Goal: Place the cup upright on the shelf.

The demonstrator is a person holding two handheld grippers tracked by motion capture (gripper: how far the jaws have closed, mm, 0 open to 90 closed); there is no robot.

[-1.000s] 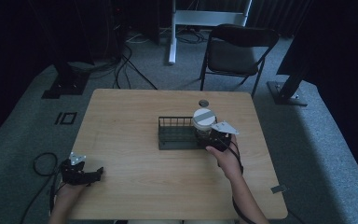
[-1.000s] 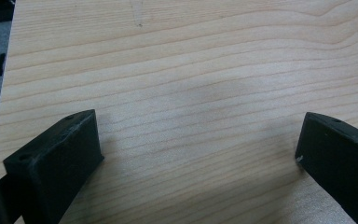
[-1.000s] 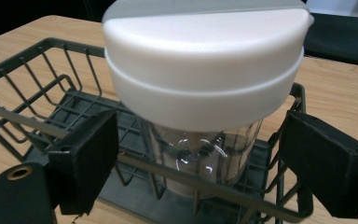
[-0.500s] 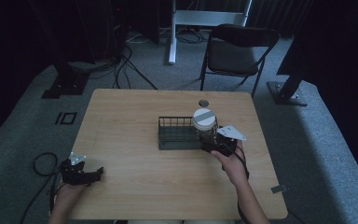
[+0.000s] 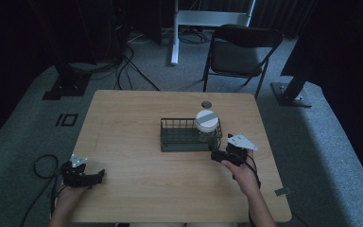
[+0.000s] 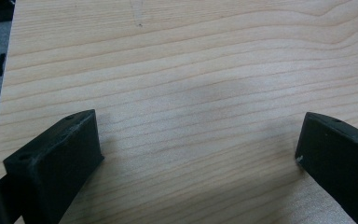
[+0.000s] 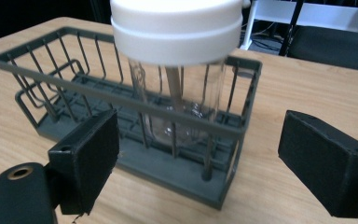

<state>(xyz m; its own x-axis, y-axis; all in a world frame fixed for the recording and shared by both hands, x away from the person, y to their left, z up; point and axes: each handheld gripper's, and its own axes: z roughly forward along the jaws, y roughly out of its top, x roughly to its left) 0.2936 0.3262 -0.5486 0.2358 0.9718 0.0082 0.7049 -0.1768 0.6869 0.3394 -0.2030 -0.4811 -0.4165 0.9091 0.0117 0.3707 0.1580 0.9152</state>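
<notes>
Jar (image 7: 177, 70) stood upright in the wire basket's (image 5: 177, 142) right end, walls likely steadying it. Right tongs (image 5: 223, 155) gaped empty just beside; left tongs (image 5: 86, 178) rested spread on the counter (image 5: 137, 123).

Lying bare across the whole left half of the light wooden desk (image 5: 137, 142), open to the left tongs (image 6: 196, 149) with jaws spread. Standing mid-desk as the obstacle: dark green wire basket (image 7: 121, 93), clear glass jar with white lid (image 7: 177, 28) blocking its right end, facing the right tongs (image 7: 196, 163), jaws wide apart.
</notes>
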